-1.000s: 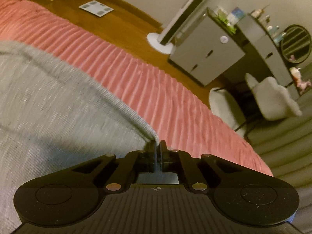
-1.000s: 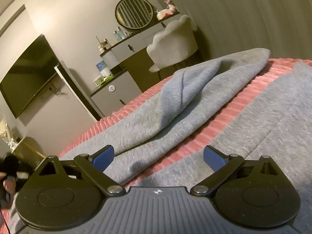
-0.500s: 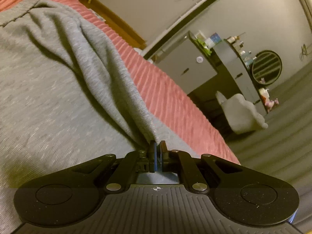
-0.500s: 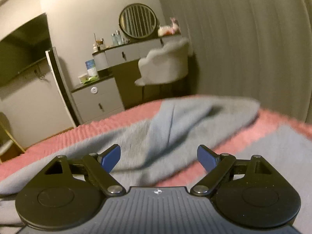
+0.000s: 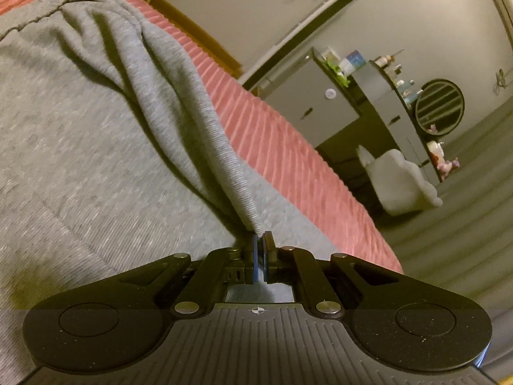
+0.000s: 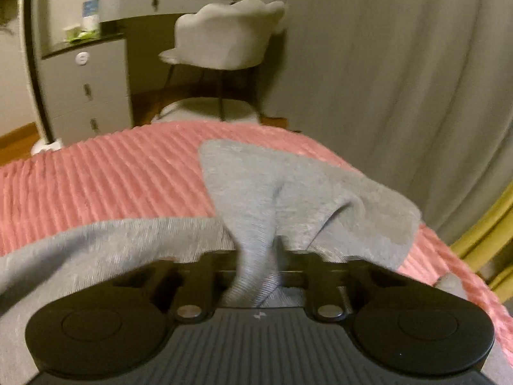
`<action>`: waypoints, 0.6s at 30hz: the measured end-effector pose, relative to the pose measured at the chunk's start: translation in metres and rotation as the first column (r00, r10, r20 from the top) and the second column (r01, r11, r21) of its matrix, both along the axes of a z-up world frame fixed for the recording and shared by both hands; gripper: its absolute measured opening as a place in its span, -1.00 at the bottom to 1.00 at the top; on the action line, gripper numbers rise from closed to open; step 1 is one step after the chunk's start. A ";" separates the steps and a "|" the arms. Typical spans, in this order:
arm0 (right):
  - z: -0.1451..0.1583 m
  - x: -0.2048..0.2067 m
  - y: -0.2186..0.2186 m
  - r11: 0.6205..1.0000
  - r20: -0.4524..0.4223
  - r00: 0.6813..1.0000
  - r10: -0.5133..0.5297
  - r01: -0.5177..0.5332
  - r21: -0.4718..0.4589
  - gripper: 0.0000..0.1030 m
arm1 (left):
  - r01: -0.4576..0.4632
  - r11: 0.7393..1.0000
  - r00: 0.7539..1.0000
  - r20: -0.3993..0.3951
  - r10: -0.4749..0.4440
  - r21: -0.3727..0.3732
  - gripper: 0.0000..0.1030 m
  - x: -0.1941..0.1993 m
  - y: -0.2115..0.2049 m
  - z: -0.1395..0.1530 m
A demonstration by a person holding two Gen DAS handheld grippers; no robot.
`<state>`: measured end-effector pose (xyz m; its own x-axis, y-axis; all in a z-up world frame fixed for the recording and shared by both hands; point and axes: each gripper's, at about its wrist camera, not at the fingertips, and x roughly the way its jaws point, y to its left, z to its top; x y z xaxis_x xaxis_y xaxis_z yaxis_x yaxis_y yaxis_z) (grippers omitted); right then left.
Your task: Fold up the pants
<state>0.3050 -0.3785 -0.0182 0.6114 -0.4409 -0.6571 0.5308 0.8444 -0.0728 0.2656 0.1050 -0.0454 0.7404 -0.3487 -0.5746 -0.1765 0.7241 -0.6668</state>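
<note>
Grey knit pants [image 5: 96, 147] lie spread over a pink ribbed bedspread [image 5: 288, 141]. My left gripper [image 5: 260, 237] is shut on a ribbed edge of the pants [image 5: 231, 166], which rises taut from the flat layer below to the blue pads. In the right wrist view a bunched end of the pants [image 6: 288, 189] lies near the bed's far corner. My right gripper [image 6: 256, 250] has its jaws closing tight on a fold of that fabric. The cloth drapes over the fingertips and hides them.
Beyond the bed's edge [image 6: 105, 179] stand a grey shell-backed chair [image 6: 224, 35], a drawer unit [image 6: 86, 89] and a vanity with a round mirror [image 5: 439, 106]. A grey curtain [image 6: 400, 96] hangs on the right, with yellow fabric [image 6: 481, 234] beside it.
My right gripper was wide open; it has swung to the bunched end of the pants and closed on a fold. My left gripper carried its held edge over the flat grey layer.
</note>
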 end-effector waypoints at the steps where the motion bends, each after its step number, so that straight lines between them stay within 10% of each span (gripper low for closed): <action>1: 0.004 -0.008 -0.004 0.999 0.024 1.000 0.013 -0.014 0.030 -0.86 | 0.004 1.000 1.000 0.009 -0.005 0.010 -0.93 -0.003 0.000 0.002; 10: 0.055 -0.215 -0.068 0.890 0.409 0.905 -0.119 -0.086 0.449 -0.89 | 0.092 0.992 0.984 0.145 -0.104 0.092 -0.98 -0.093 0.021 0.071; 15: 0.005 -0.301 -0.082 0.869 0.311 0.926 -0.214 0.035 0.494 -0.88 | 0.145 0.974 0.977 0.133 -0.169 0.171 -0.94 -0.154 0.034 0.079; 18: -0.030 -0.305 -0.068 0.869 0.147 0.949 -0.278 0.184 0.458 -0.81 | 0.093 0.979 0.987 0.113 -0.115 0.184 -0.54 -0.150 0.040 0.079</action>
